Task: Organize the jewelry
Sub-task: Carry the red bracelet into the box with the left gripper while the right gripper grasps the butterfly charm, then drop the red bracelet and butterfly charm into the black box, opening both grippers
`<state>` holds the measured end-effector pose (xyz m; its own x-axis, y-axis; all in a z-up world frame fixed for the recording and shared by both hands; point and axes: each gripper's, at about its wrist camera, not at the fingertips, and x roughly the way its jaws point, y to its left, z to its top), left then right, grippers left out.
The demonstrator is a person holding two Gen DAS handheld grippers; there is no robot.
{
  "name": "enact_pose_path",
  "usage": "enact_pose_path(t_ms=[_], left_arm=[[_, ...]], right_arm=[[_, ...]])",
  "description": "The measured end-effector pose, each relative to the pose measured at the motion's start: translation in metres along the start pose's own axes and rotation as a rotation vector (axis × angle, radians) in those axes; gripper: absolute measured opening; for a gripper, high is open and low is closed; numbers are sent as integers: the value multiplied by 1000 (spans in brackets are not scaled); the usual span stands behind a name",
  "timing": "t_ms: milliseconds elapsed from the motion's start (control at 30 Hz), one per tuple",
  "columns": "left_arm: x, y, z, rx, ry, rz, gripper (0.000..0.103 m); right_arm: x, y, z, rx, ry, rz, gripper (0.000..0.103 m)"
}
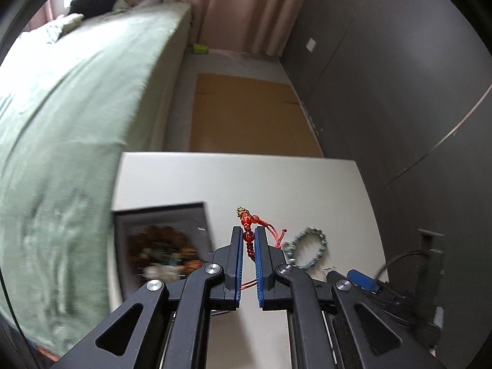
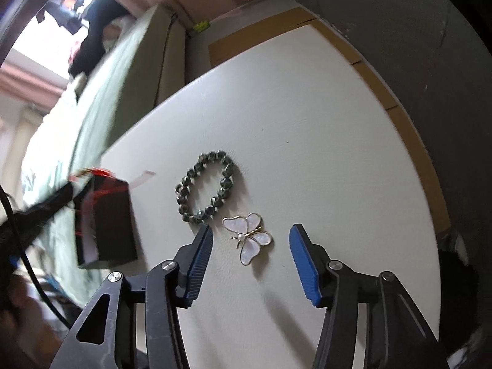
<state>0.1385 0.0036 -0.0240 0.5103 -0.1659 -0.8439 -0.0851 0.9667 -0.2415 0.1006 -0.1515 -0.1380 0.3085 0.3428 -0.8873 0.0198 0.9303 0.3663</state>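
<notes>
We see a green-covered bed (image 1: pixel 70 117) running along the left edge of the white bench (image 1: pixel 276 184), with only a narrow gap of floor (image 1: pixel 246 117) beyond the bench's far edge and a dark wall (image 1: pixel 399 77) close on the right. The far half of the bench top lies bare, leaving open room there. One black box (image 1: pixel 163 246) sits at the bench's left edge, its contents blurred, so we cannot count what lies inside. We count four pieces of jewelry outside it: one red bracelet (image 1: pixel 249 233), one pale blue bead bracelet (image 1: pixel 307 246), one dark bead bracelet (image 2: pixel 204 187) and one white butterfly brooch (image 2: pixel 248 237). Our left tongs (image 1: pixel 248 240) are clamped on the red bracelet, lifted above the bench, its gold charm and cords sticking out past the tips, with the pale blue bracelet lying on the bench just to the right. Our right tongs (image 2: pixel 250 241) stand spread apart, the brooch lying flat between the fingers and untouched, the dark bracelet just beyond the left finger. No writing is readable anywhere.
</notes>
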Motion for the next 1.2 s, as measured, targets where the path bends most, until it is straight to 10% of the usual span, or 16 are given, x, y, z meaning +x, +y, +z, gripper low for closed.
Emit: enact_pose_path(t_ms=[267, 400, 733, 1200], left_arm=[[-24, 36, -5, -18, -26, 59, 7], [-16, 50, -14, -49, -9, 52, 7], [34, 80, -30, -145, 79, 38, 20], [-9, 126, -43, -307, -132, -48, 45]], right_arm=[[14, 31, -3, -158, -19, -187, 54], [17, 45, -9, -258, -25, -298, 28], [3, 36, -10, -240, -55, -227, 13], [-26, 28, 1, -144, -135, -28, 13]])
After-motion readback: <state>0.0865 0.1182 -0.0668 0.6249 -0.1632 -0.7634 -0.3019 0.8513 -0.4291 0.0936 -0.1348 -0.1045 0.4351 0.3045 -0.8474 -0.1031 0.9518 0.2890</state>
